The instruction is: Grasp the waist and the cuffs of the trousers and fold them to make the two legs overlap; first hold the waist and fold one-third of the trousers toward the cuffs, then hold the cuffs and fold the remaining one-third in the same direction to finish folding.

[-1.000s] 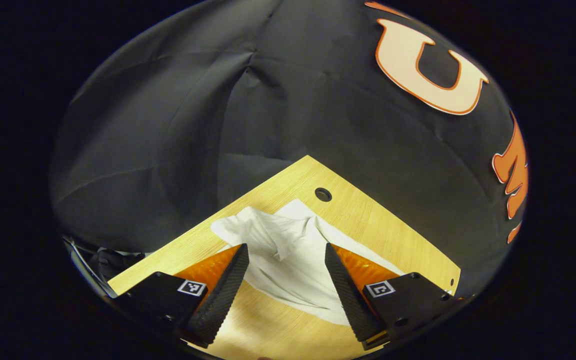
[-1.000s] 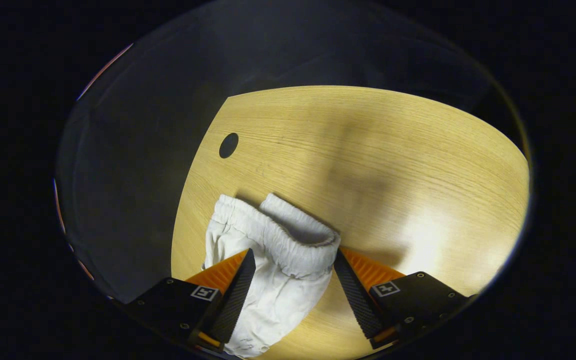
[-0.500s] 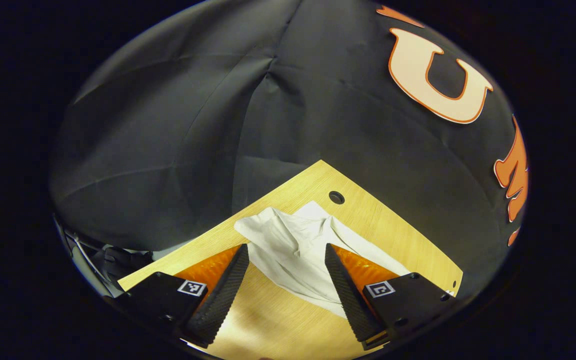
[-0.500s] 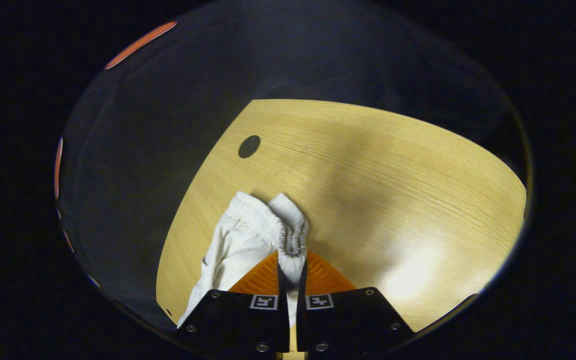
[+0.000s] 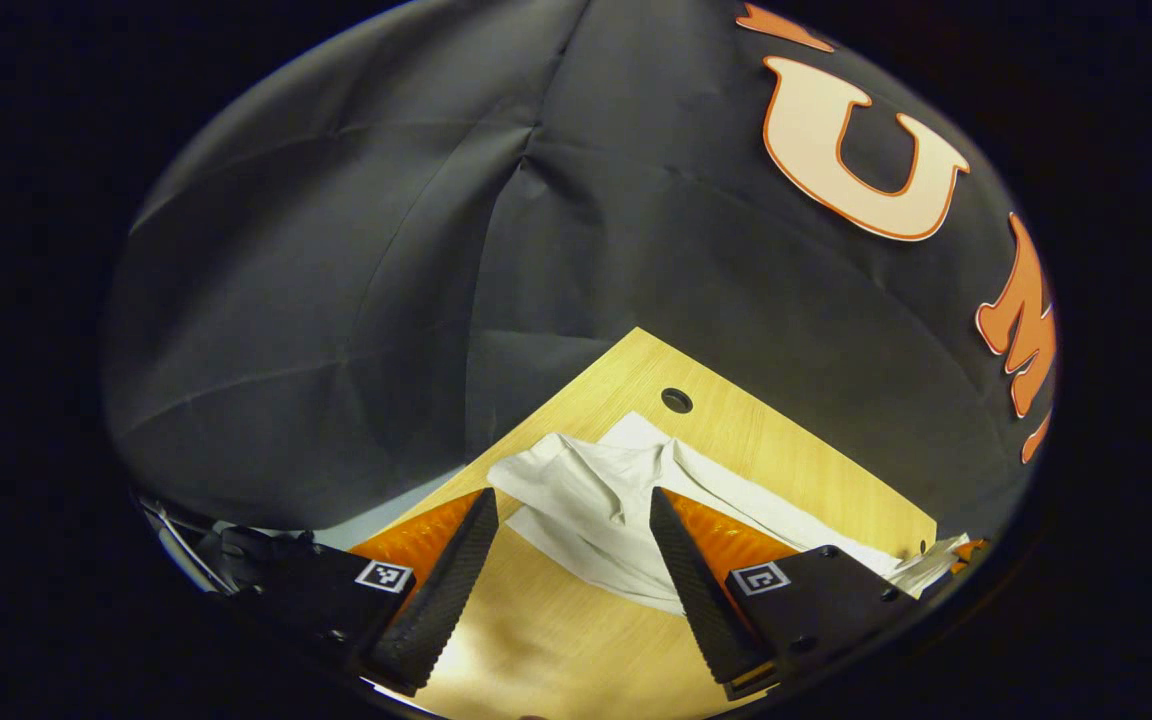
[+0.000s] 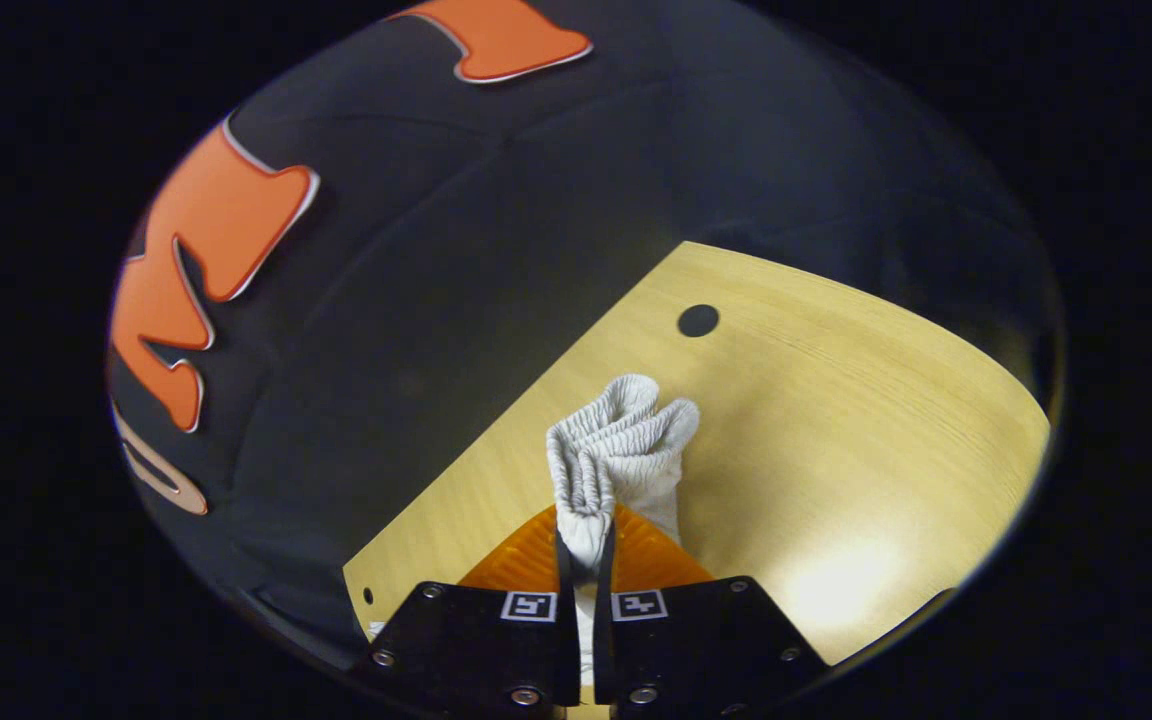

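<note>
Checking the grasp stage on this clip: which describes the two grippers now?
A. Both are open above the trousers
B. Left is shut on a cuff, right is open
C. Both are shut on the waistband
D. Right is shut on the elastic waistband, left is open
D: the right gripper pinches the gathered waistband, while the left gripper stands open before the white trousers.

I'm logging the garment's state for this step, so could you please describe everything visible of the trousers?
The trousers are white, of thin creased cloth, with a ribbed elastic waist. The right gripper is shut on that waist, bunching it into upright folds above the wooden table. In the left gripper view the legs lie rumpled on the table, stretched toward its far right edge, between the open left gripper's fingers, which do not grip them.
</note>
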### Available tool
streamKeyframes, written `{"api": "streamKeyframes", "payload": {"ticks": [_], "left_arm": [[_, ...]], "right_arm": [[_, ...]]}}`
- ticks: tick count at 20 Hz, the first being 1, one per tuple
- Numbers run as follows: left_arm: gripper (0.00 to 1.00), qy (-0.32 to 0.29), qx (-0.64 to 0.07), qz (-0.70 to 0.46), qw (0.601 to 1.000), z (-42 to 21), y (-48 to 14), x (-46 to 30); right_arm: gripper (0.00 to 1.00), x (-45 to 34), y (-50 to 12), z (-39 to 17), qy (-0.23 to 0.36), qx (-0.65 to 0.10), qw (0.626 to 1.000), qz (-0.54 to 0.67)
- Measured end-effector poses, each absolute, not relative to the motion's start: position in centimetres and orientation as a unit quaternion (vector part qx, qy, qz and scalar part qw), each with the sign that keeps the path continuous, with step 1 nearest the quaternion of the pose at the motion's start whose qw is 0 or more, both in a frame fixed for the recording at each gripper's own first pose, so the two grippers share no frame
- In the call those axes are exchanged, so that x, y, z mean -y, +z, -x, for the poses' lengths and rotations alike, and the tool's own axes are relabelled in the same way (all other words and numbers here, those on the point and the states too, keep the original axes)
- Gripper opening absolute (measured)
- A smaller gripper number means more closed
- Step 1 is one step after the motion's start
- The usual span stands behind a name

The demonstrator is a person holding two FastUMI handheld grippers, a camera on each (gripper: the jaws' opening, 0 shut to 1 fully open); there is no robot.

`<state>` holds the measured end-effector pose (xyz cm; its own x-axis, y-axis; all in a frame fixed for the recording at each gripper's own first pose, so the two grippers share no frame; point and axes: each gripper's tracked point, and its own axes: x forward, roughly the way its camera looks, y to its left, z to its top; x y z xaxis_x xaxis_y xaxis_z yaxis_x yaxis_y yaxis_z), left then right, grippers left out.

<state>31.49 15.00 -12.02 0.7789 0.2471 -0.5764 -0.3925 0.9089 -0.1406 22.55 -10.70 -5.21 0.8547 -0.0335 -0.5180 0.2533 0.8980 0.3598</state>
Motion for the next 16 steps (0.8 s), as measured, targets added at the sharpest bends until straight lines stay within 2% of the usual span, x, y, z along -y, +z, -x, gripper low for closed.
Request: {"api": "streamKeyframes", "payload": {"ticks": [7, 10, 16], "left_arm": [[1.0, 0.145, -0.29, 0.114, 0.939, -31.2, -11.2, -15.6], [1.0, 0.135, -0.292, 0.103, 0.941, -31.2, -10.6, -15.8], [1.0, 0.123, -0.294, 0.103, 0.942, -31.2, -10.2, -16.1]], "right_arm": [[0.06, 6.0, 0.5, -18.4, 0.011, -0.269, 0.949, -0.165], [0.06, 2.8, 2.2, -18.8, 0.04, -0.279, 0.948, -0.15], [0.06, 5.0, 1.8, -18.3, 0.079, -0.313, 0.939, -0.121]]}}
